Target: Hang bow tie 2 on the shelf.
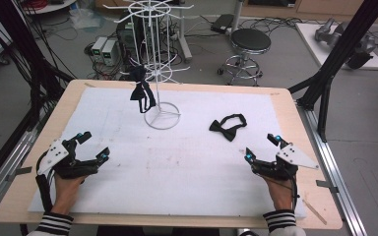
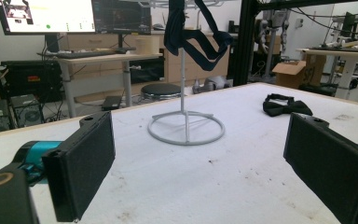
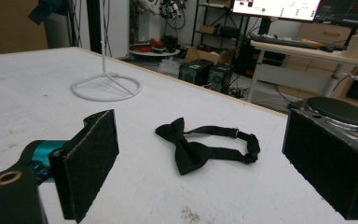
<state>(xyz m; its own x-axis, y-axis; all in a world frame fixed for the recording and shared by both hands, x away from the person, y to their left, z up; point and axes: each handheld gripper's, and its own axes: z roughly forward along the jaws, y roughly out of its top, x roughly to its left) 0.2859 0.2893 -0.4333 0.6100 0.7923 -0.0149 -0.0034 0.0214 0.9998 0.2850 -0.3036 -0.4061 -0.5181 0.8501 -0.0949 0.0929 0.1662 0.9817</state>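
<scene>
A white-padded table (image 1: 187, 162) is seen from above, with a person's two hands at its near edge, each holding a two-jaw gripper. The right gripper (image 1: 262, 148) sits at the near right with jaws spread wide and nothing in them, aimed at a black bow tie (image 1: 228, 127) lying flat just beyond it. The left gripper (image 1: 92, 146), near left, is likewise released and empty; a dark blue bow tie (image 1: 141, 91) hangs on the white wire stand (image 1: 158, 73) at the far centre.

White wire rack (image 1: 160, 64) stands at the far middle of the bench (image 1: 295, 128), a dark tie (image 1: 141, 93) hanging from it. Round black stool (image 1: 250, 42) on the floor beyond. Monitors (image 2: 46, 16) on a desk behind.
</scene>
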